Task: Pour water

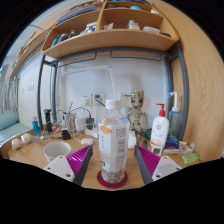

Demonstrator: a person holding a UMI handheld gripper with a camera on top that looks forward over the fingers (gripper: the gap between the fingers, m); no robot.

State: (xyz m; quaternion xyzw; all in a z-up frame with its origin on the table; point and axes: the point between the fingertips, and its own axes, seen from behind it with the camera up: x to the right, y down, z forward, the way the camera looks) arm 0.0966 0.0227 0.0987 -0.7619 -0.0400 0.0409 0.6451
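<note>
Looking down the fingers right now, I've got the water bottle sitting dead centre between the two pink pads, standing upright on a round red coaster on the wooden desk. The gripper is spread apart, and I can see a sliver of gap on both sides of the bottle, so I'd say I'm lined up around it but not actually squeezing yet. The bottle rests on its own weight.

Progress-wise, I'd call this basically the start. Nothing's been poured as far as I can tell: the bottle looks pretty full of clear water and, I think, the cap is on, though it's hard to be sure from here. The pink bowl-ish cup off to the left of the fingers is my guess for the target, and I can't see whether there's anything in it.

So what's left is pretty much everything: close on the bottle, lift it, carry it over to the cup, tip, then set it back.

Bit of clutter around too, a white pump bottle to the right and little bottles along the wall, so I'll want to swing carefully. Shelf overhead isn't in the way.
</note>
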